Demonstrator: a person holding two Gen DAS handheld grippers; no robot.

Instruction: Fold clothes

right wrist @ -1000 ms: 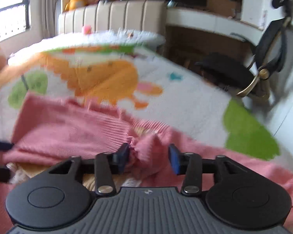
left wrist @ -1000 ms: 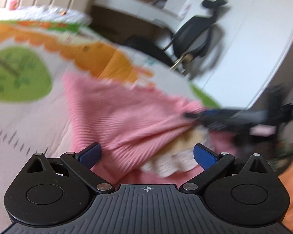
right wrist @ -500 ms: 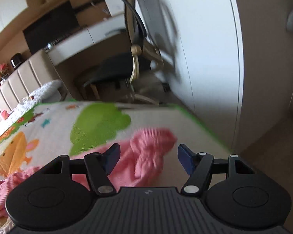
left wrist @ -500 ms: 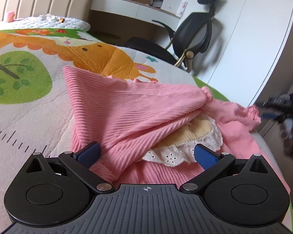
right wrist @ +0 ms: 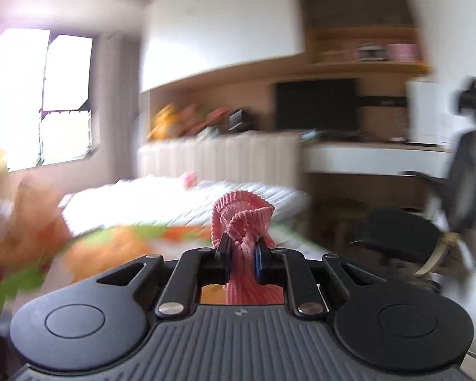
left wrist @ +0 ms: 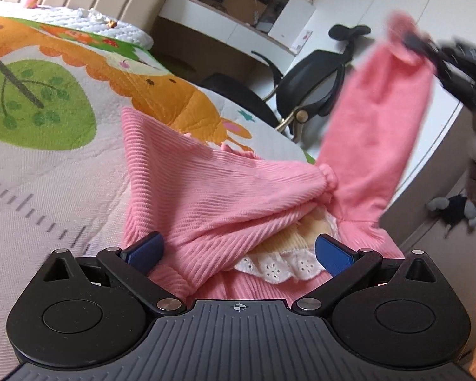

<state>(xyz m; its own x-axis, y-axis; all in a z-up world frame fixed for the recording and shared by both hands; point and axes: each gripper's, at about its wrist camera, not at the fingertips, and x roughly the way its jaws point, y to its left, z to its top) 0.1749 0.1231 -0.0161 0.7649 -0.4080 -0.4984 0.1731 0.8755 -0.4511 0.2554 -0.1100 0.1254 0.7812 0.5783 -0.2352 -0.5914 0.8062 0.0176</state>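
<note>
Fingers (right wrist: pixel 259 260) of right gripper (right wrist: pixel 241 258) pinched on pink sleeve cuff (right wrist: pixel 241 219), sleeve (left wrist: pixel 380 120) lifted above bed (left wrist: pixel 47 171), left gripper (left wrist: pixel 238 250) spread wide, garment (left wrist: pixel 212 190) folded on bed between and ahead of its fingers (left wrist: pixel 333 252), lace trim (left wrist: pixel 279 265) just beside right finger

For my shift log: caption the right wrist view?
Right gripper shut on the pink sleeve cuff, lifted above the bed.
</note>
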